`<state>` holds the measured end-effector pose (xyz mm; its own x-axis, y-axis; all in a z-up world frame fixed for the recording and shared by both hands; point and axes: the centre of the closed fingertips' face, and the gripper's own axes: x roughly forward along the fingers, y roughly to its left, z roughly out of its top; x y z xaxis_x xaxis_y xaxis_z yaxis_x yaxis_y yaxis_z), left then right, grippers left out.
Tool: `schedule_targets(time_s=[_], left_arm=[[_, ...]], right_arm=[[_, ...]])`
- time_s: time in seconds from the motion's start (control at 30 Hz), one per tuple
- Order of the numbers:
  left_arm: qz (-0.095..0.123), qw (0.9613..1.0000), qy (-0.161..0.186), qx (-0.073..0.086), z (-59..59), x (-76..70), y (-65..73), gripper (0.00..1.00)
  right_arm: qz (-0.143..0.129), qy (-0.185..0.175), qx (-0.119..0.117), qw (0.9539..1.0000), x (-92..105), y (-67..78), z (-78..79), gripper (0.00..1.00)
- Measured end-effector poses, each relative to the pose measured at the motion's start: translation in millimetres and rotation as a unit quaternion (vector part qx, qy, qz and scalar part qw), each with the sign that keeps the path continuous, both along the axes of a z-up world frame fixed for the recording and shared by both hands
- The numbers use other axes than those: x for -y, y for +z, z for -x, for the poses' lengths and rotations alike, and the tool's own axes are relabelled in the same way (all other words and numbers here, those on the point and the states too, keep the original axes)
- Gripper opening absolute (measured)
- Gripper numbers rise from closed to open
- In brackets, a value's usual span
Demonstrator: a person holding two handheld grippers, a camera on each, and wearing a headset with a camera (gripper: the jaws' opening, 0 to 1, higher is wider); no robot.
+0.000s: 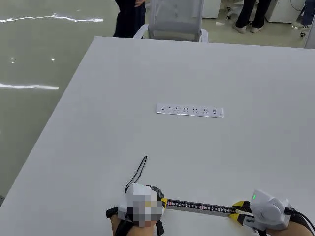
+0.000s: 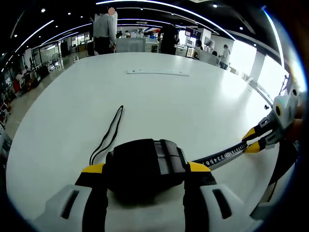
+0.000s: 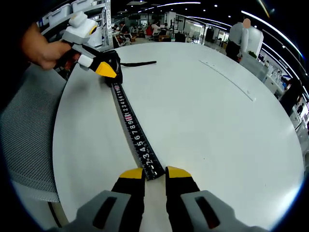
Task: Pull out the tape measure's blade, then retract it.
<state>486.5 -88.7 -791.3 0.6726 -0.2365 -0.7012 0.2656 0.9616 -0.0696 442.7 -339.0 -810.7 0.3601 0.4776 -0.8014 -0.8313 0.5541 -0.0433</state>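
Two grippers engaged: left gripper (image 2: 146, 170) clamped around tape measure case (image 2: 140, 157); right gripper (image 3: 154, 173) pinches the blade (image 3: 130, 121) tip, blade extended flat between them on table (image 1: 197, 73).

Bright, even light w/ fisheye warp at edges.

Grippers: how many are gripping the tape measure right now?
2. The left gripper clamps the black case, near left; the right gripper pinches the blade at its tip, near right.

Head view looks down at the table (image 1: 197, 73); low gripper views face each other along the blade (image 1: 199, 207).
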Motion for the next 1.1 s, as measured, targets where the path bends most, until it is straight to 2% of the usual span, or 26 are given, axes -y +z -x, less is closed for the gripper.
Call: schedule_targets(time_s=[1.1], left_arm=[[0.012,0.9999,-0.001,0.006,0.3,1.8,0.8,0.60]], right_arm=[[-0.004,0.014,-0.006,0.9999,-7.1,-0.8,-3.5,0.14]])
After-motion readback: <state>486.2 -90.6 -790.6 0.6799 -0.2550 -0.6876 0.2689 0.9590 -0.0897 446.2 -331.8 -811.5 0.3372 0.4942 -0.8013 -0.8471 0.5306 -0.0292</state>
